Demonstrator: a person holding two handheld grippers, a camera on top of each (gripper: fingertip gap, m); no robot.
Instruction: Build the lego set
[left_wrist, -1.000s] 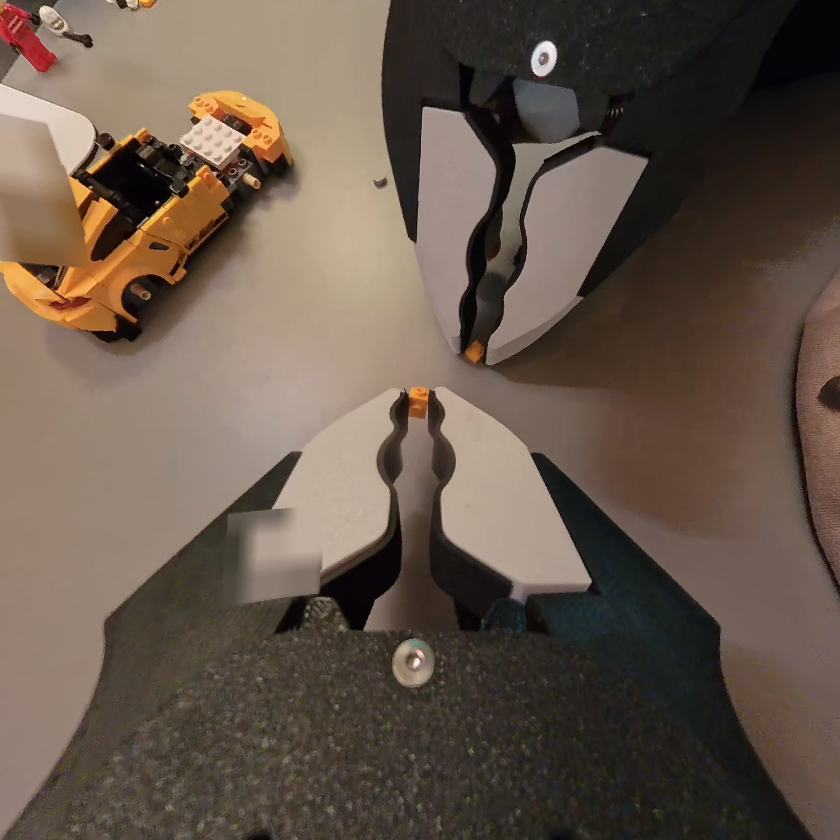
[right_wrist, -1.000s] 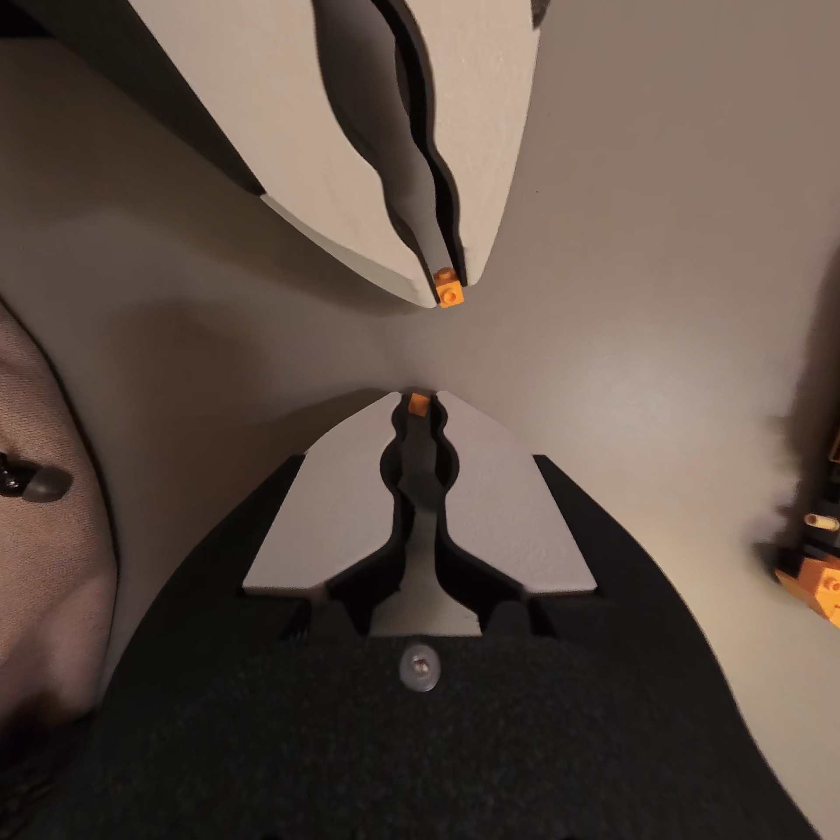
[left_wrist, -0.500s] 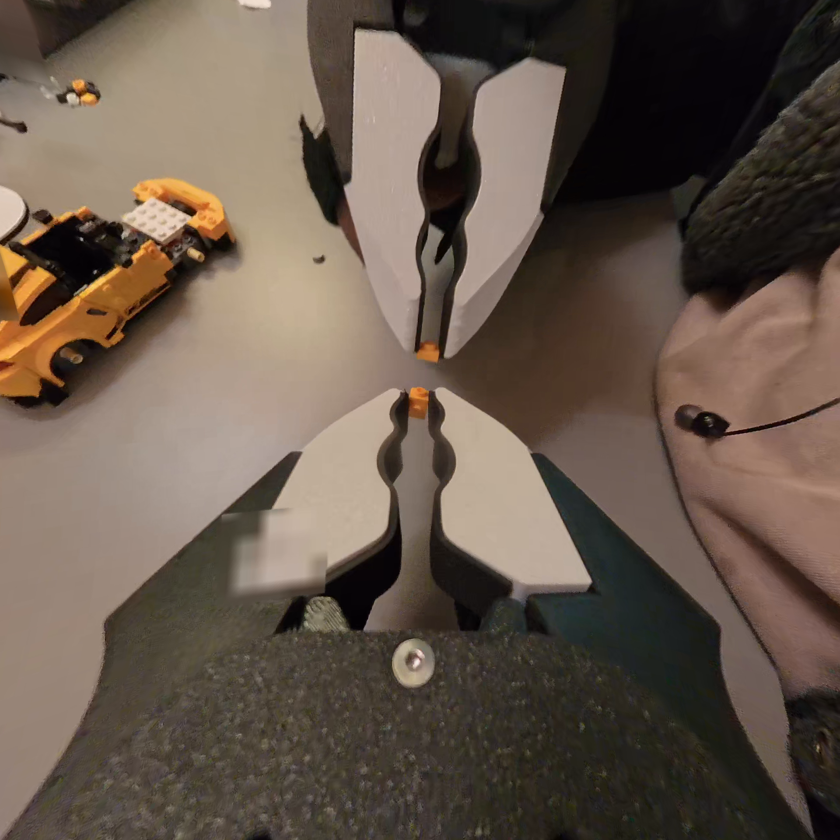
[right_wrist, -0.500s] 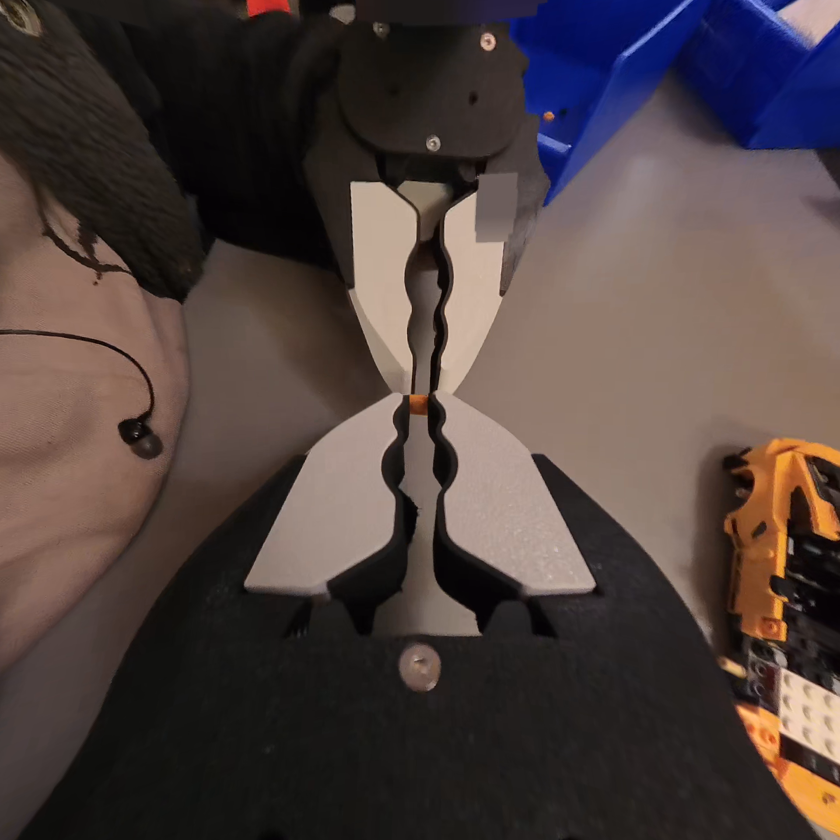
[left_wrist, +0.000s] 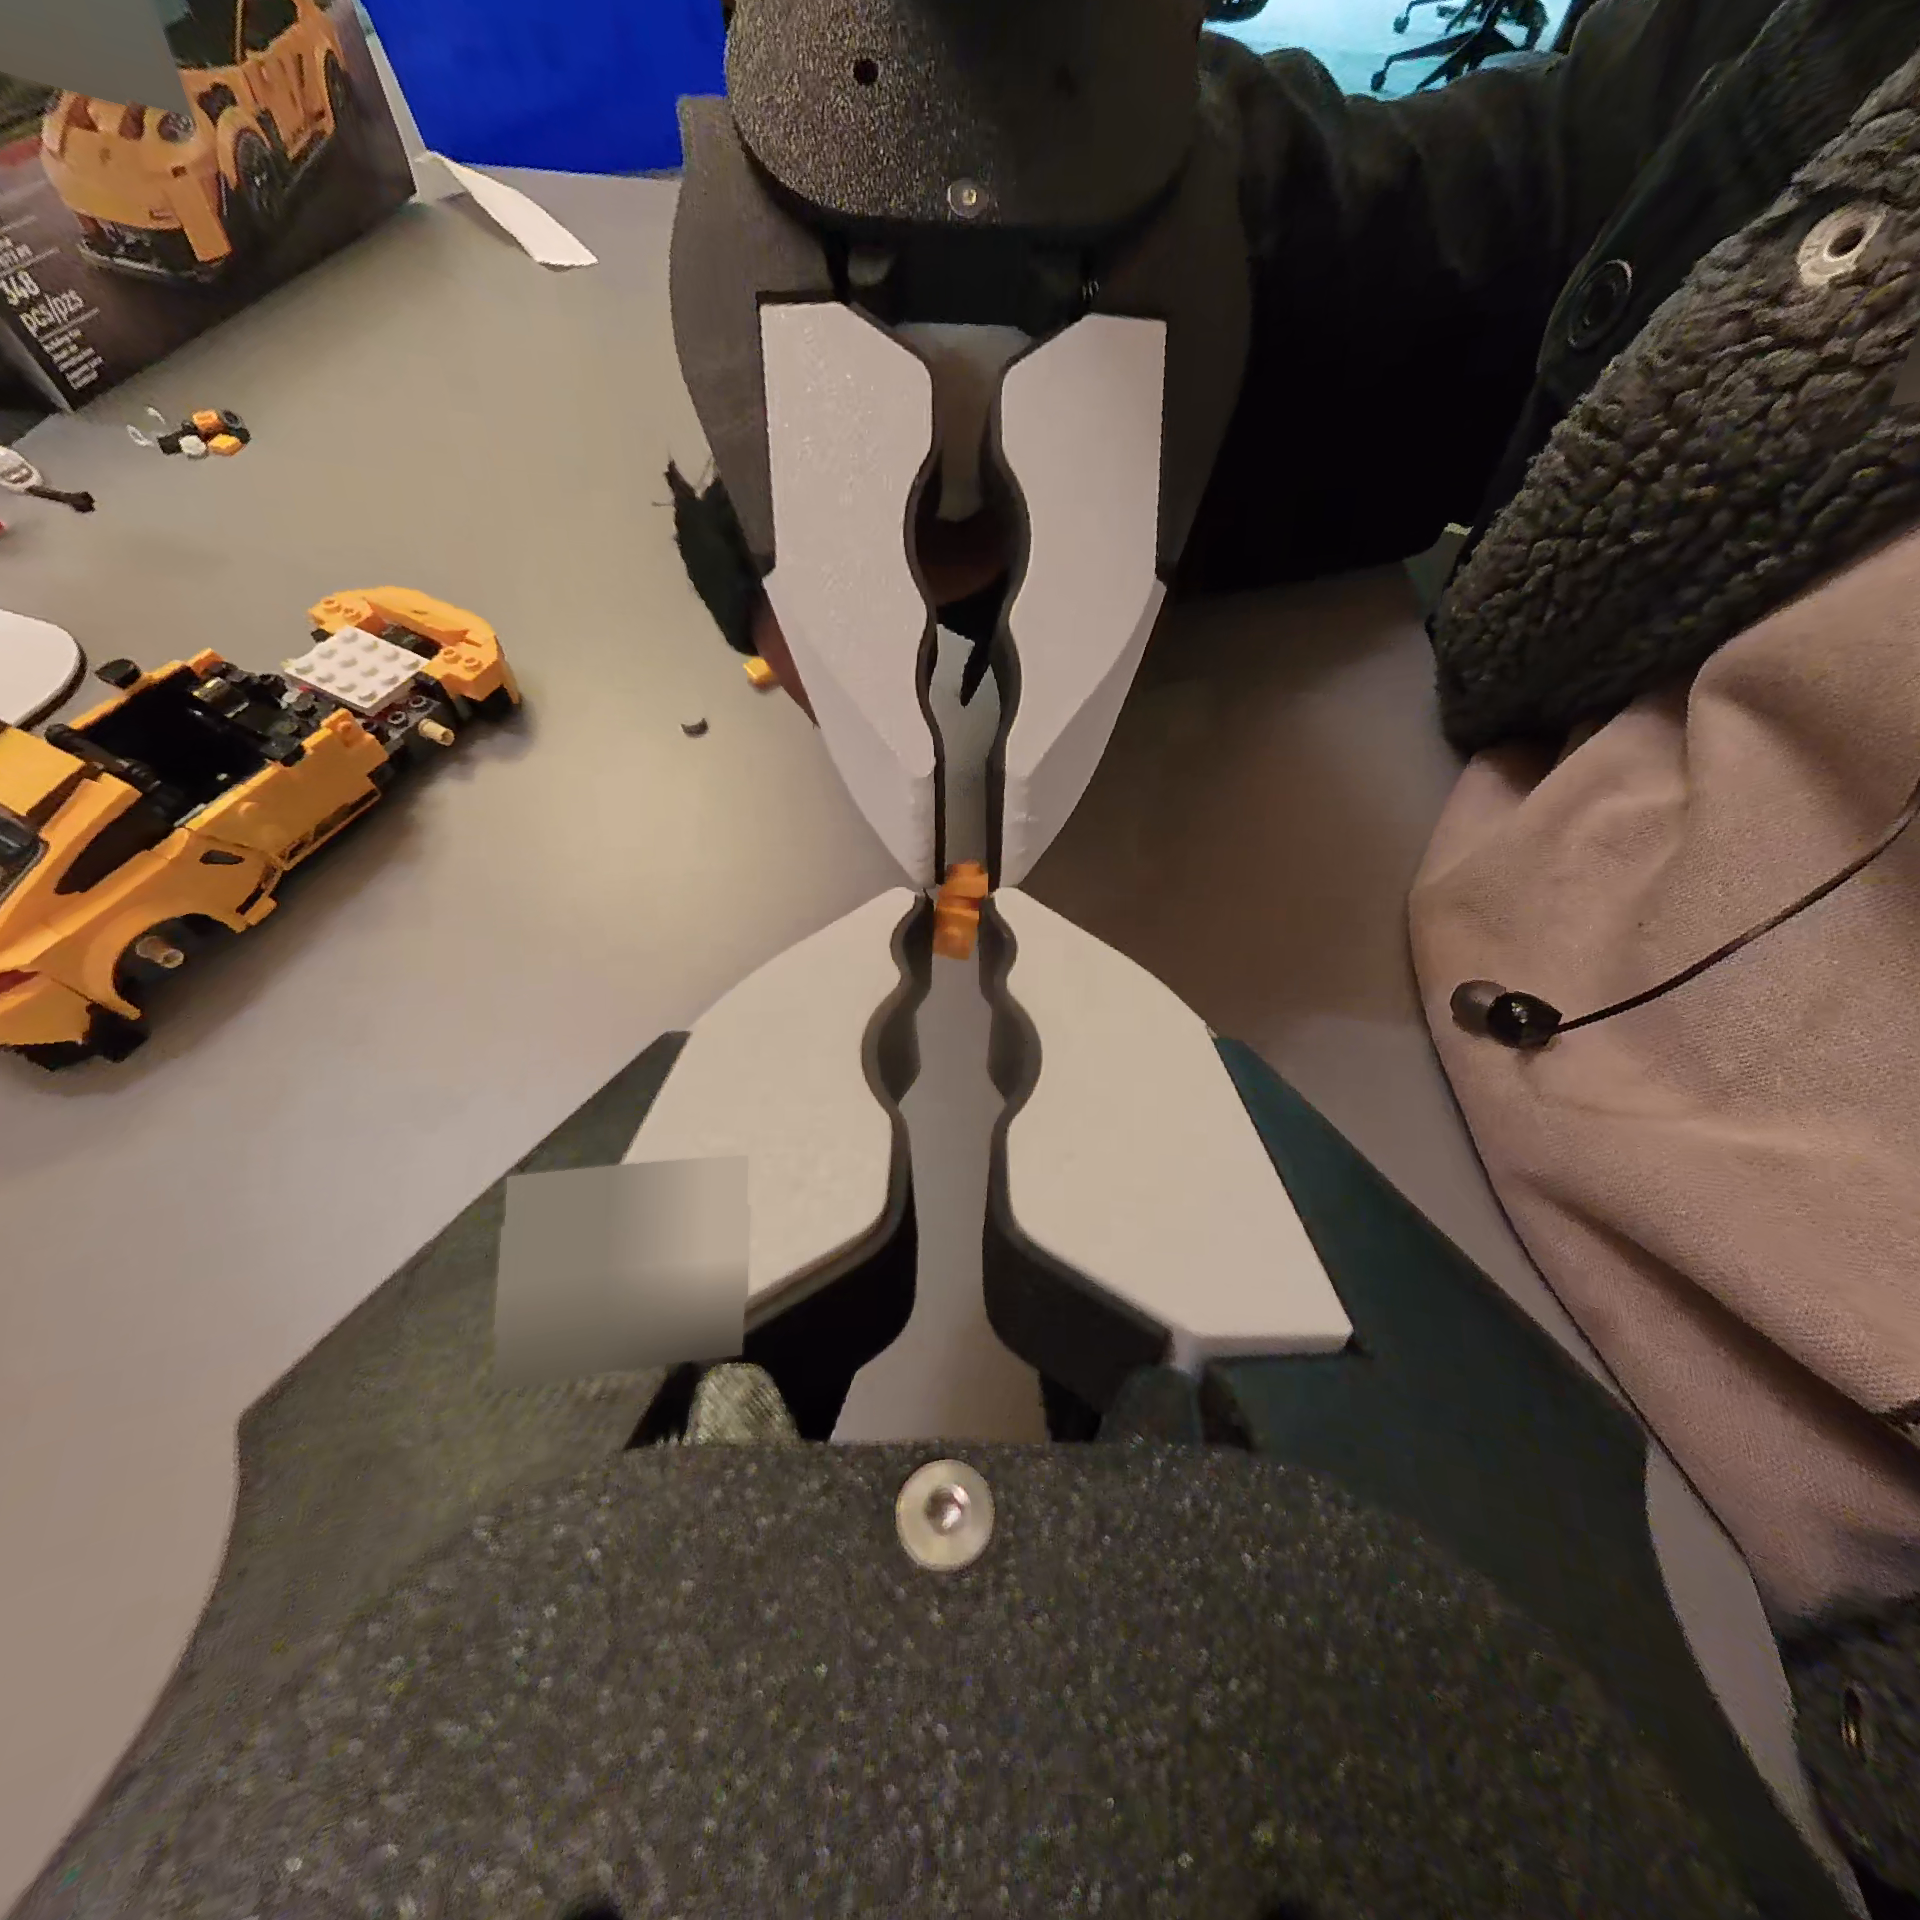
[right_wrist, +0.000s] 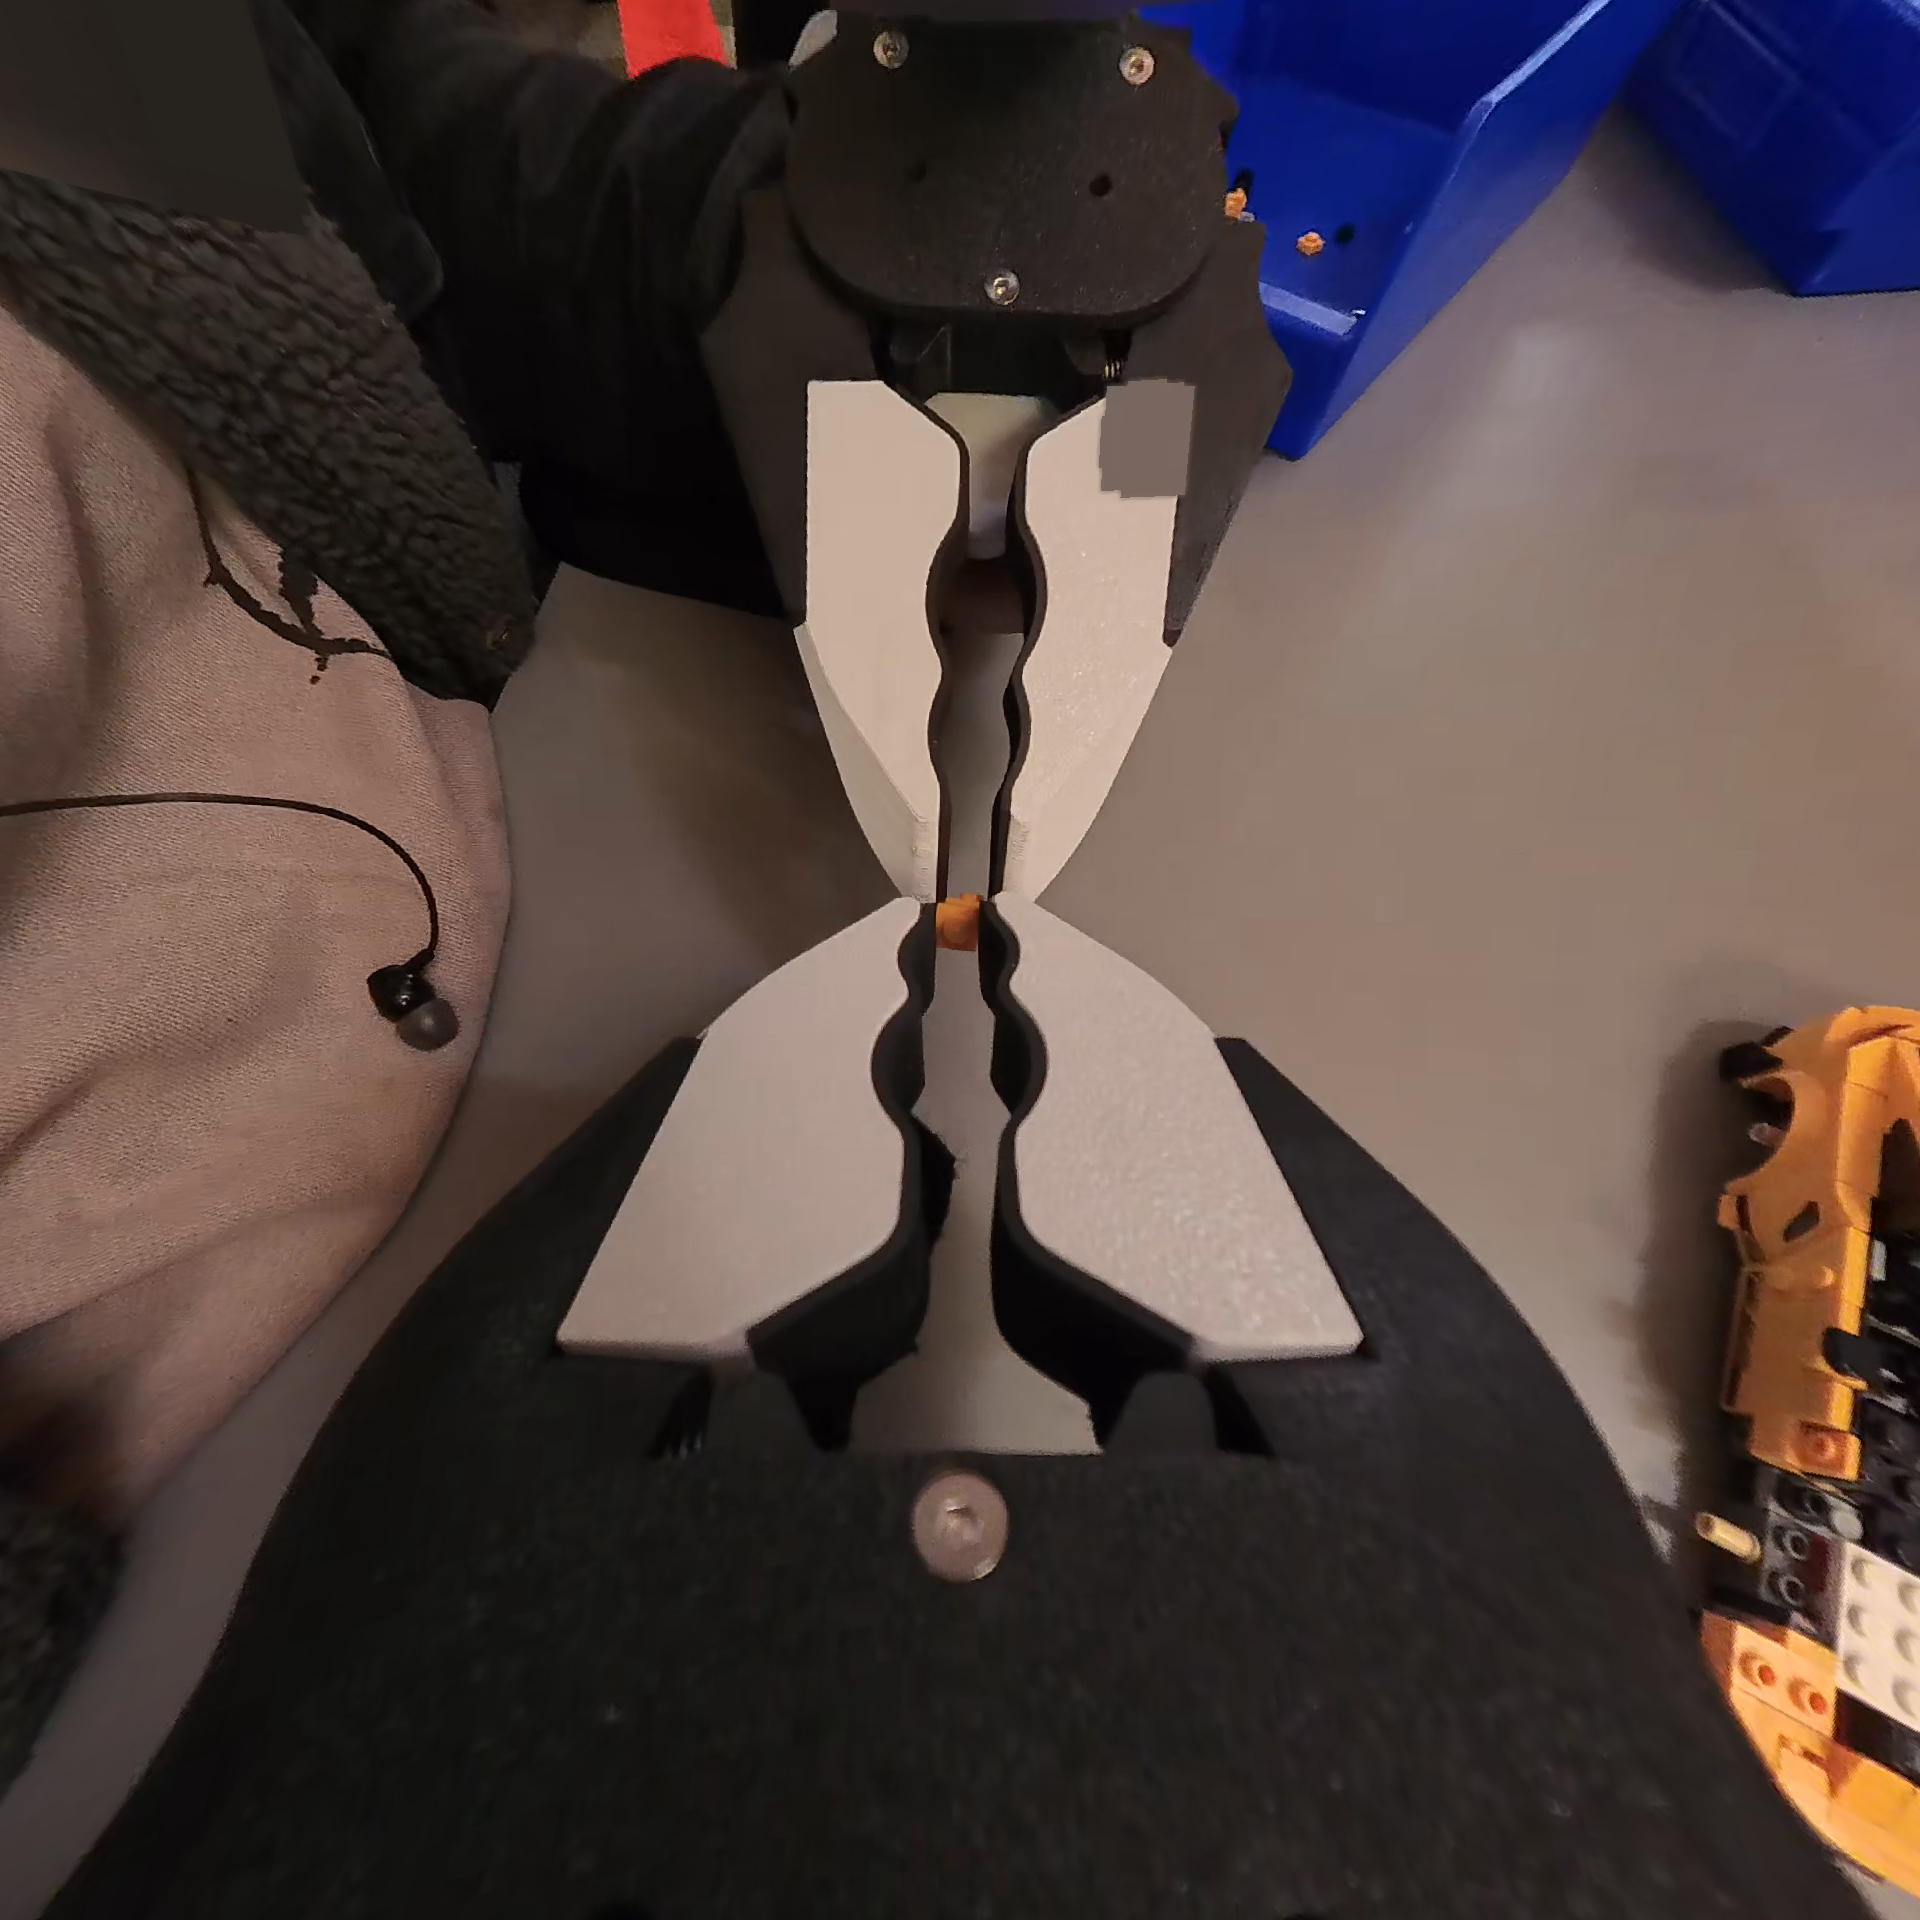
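A: Now both tips meet; my left hand-held gripper (left_wrist: 957, 914) and right hand-held gripper (left_wrist: 964, 868), apart a second ago, each clench an orange piece (left_wrist: 957, 925).

B: Car?

A: Orange car (left_wrist: 208, 790) on the counter (left_wrist: 468, 1039), ten o'clock. I judge the pieces are mating.

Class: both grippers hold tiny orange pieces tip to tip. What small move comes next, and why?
Probably press them gently together: the left gripper and right gripper each pinch a small orange piece, tips meeting above the table.

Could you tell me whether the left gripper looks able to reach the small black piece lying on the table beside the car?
Probably not yet: the left gripper is shut on an orange brick, though the table toward the black piece lies bare.
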